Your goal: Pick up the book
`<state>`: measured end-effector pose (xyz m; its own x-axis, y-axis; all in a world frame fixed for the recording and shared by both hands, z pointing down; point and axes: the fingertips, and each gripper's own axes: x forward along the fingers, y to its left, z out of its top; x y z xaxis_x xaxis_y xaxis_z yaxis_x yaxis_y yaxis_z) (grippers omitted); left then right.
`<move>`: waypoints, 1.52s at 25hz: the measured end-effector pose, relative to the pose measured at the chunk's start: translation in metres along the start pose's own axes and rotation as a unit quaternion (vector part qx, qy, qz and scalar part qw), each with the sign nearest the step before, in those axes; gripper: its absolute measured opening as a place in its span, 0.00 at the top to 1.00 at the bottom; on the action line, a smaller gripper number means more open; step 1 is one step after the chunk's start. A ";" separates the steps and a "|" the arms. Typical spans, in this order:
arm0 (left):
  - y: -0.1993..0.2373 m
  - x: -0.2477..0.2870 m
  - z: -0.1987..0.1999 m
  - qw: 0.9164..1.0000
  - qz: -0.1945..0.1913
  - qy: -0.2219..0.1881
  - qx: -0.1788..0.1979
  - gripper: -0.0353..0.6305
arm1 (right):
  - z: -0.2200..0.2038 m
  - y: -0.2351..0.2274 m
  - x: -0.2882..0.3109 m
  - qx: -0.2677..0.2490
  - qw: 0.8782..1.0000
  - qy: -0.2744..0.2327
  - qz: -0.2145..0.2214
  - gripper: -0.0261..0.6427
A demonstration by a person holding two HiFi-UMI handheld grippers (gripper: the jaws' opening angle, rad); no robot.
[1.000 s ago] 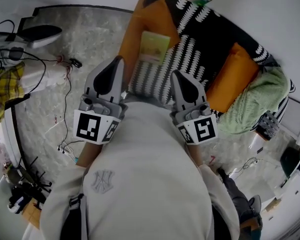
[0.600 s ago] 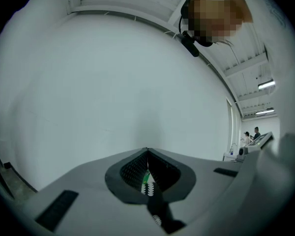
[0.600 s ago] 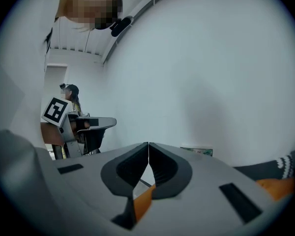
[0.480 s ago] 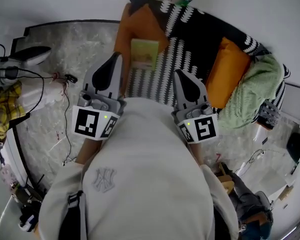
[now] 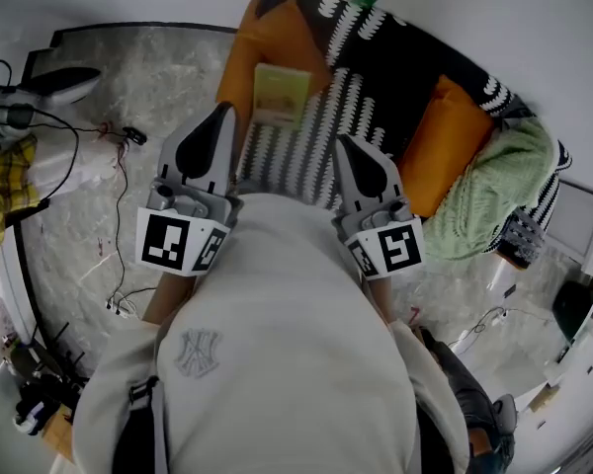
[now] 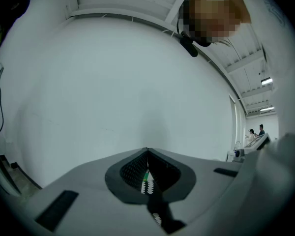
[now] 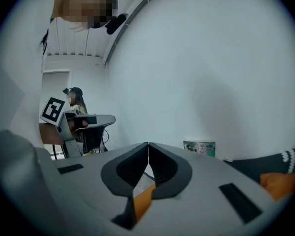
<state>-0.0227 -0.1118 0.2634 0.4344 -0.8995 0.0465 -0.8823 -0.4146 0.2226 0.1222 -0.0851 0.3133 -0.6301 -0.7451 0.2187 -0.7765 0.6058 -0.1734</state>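
While the book (image 5: 280, 94) lies flat on the sofa (image 5: 395, 87) ahead, apart from both tools, I hold left tool (image 5: 220, 117) and right tool (image 5: 344, 146) pressed together, empty, presumably just for the approach.

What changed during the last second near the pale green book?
The left gripper and right gripper shifted slightly sideways with the person; the pale green book now appears nearer the left one. Nothing gripped or released: both stay shut, the book untouched on the black-and-white striped sofa.
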 end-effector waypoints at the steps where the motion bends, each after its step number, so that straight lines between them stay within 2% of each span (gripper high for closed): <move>1: -0.001 -0.002 -0.001 1.000 0.005 0.001 0.000 0.93 | -0.001 0.001 -0.001 0.004 1.000 0.000 0.007 0.94; 8: 0.001 -0.011 -0.001 1.000 0.029 0.012 -0.002 0.93 | -0.009 0.004 -0.001 0.031 0.999 0.009 0.029 0.94; 20: 0.020 0.002 -0.022 0.999 -0.012 0.038 -0.016 0.93 | -0.044 -0.009 0.003 0.053 0.997 0.042 -0.033 0.93; 25: 0.023 0.015 -0.038 0.998 -0.026 0.053 -0.021 0.93 | -0.065 -0.025 0.009 0.053 0.996 0.061 -0.040 0.93; 28: 0.032 0.018 -0.049 0.997 -0.017 0.068 -0.032 0.93 | -0.083 -0.035 0.024 0.063 0.995 0.072 -0.031 0.93; 29: 0.036 0.019 -0.051 0.997 -0.012 0.071 -0.038 0.93 | -0.091 -0.039 0.030 0.067 0.994 0.079 -0.026 0.92; 31: 0.041 0.022 -0.055 0.996 -0.005 0.075 -0.051 0.93 | -0.114 -0.050 0.047 0.078 0.992 0.101 -0.017 0.79; 33: 0.043 0.028 -0.060 0.995 -0.003 0.078 -0.059 0.93 | -0.141 -0.066 0.066 0.085 0.988 0.125 -0.011 0.72; 38: 0.041 0.041 -0.085 0.993 -0.011 0.107 -0.053 0.93 | -0.209 -0.099 0.116 0.099 0.981 0.167 0.007 0.66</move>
<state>-0.0254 -0.1534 0.3575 0.4914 -0.8363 0.2432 -0.8532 -0.4062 0.3271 0.1262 -0.1731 0.5564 -0.6294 -0.5842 0.5124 -0.7747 0.5238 -0.3543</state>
